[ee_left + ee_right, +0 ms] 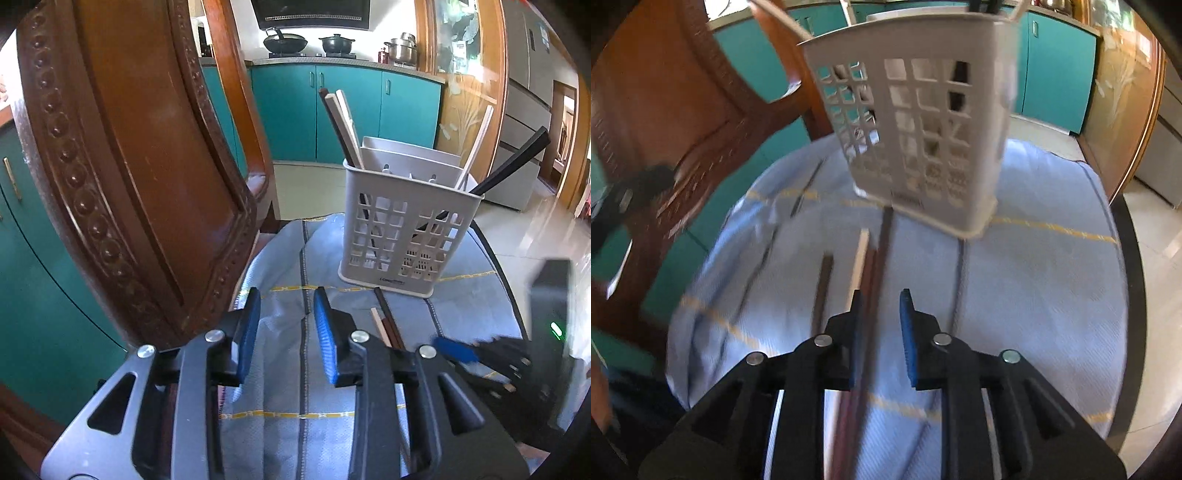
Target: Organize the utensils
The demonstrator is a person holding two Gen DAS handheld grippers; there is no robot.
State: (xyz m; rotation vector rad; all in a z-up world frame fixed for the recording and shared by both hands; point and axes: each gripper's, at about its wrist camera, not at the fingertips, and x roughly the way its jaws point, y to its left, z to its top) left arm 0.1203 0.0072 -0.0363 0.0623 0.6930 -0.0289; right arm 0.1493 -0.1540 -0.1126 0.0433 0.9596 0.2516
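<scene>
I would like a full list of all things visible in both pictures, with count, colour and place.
utensil basket: one, white, on the cloth, far side
chopsticks in the basket: several, dark and pale, leaning out
loose chopsticks: about four, dark and pale, flat on the cloth before the basket
cloth: one, light blue with yellow lines, covering the table
chair: one, brown wood, left
cabinets: teal, behind
pots: three, on the counter
left gripper: blue fingers, open, empty
right gripper: blue fingers apart, over the loose chopsticks
</scene>
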